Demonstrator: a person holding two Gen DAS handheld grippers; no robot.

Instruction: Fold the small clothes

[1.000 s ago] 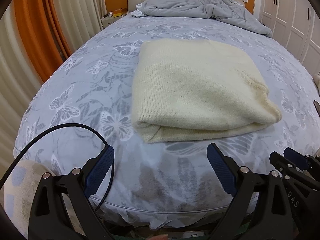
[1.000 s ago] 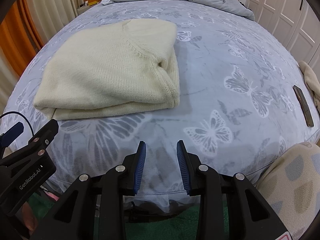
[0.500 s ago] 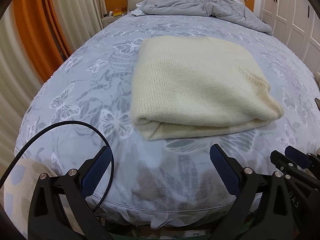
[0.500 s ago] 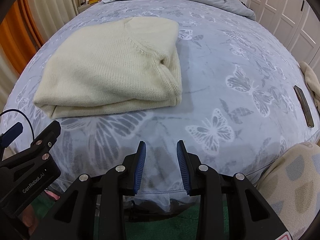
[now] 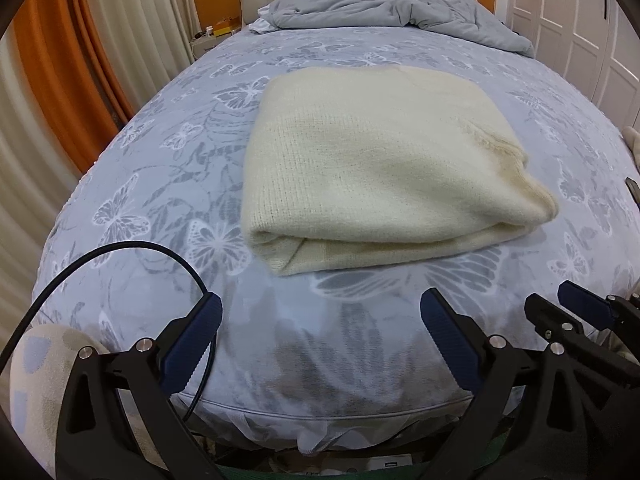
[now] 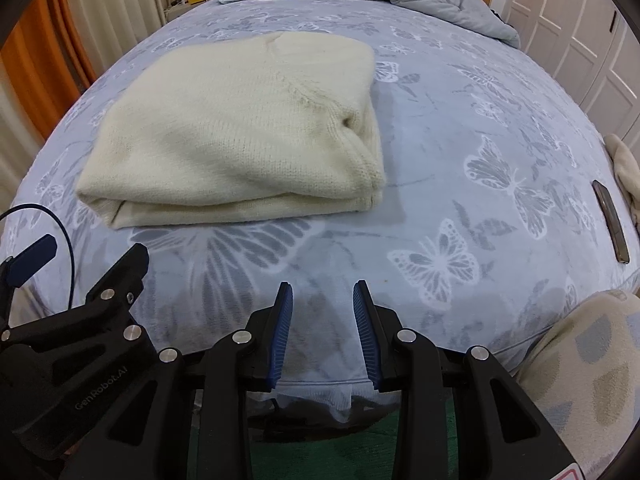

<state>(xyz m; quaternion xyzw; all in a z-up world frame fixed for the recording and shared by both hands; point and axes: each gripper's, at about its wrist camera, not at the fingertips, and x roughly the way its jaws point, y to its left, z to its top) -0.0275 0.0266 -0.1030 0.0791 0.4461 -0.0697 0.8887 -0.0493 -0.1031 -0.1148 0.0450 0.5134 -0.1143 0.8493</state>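
Note:
A cream knitted sweater (image 5: 376,168) lies folded into a rectangle on the bed, its folded edge toward me; it also shows in the right wrist view (image 6: 240,132). My left gripper (image 5: 320,312) is wide open and empty above the bed's near edge, short of the sweater. My right gripper (image 6: 322,300) is empty with its blue pads a narrow gap apart, to the right of the sweater's near corner. Each gripper shows at the edge of the other's view.
The bed has a blue-grey butterfly sheet (image 6: 460,160). A grey duvet (image 5: 384,8) is bunched at the headboard. A dark phone (image 6: 610,220) lies near the right edge. Orange and white curtains (image 5: 52,92) hang left, white wardrobes (image 5: 580,20) right.
Both grippers have drawn back slightly from the sweater toward the bed's near edge. The sweater has not moved and neither gripper's jaw gap has changed.

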